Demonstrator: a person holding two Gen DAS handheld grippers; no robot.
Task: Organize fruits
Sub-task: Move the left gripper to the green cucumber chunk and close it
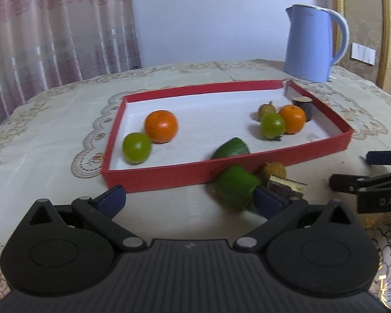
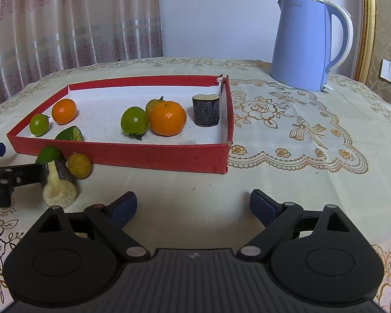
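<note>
While both grippers hang low over the lace-patterned tablecloth (image 2: 286, 135), their jaws stand spread apart with nothing between them. Just ahead of the left gripper (image 1: 190, 200), outside the near wall of the red tray (image 1: 169, 176), three pieces lie together: a green wedge (image 1: 236, 186) close against its right finger, a dark-skinned eggplant piece (image 1: 286, 186) just beyond that finger, and a small yellow-brown fruit (image 1: 273, 170) touching the tray wall. Seen from the right gripper (image 2: 193, 204), these sit off to its left, the eggplant piece (image 2: 60, 185) showing its pale cut face, and the left gripper's fingers reach in beside it. Farther ahead, inside the tray (image 2: 122, 159), lie two oranges (image 2: 167, 118), two round green fruits (image 2: 134, 120), another green wedge (image 2: 69, 133), a small yellowish fruit (image 2: 151, 105) and an upright eggplant stub (image 2: 206, 109). Beyond the tray to the right stands a blue kettle (image 2: 303, 44).
</note>
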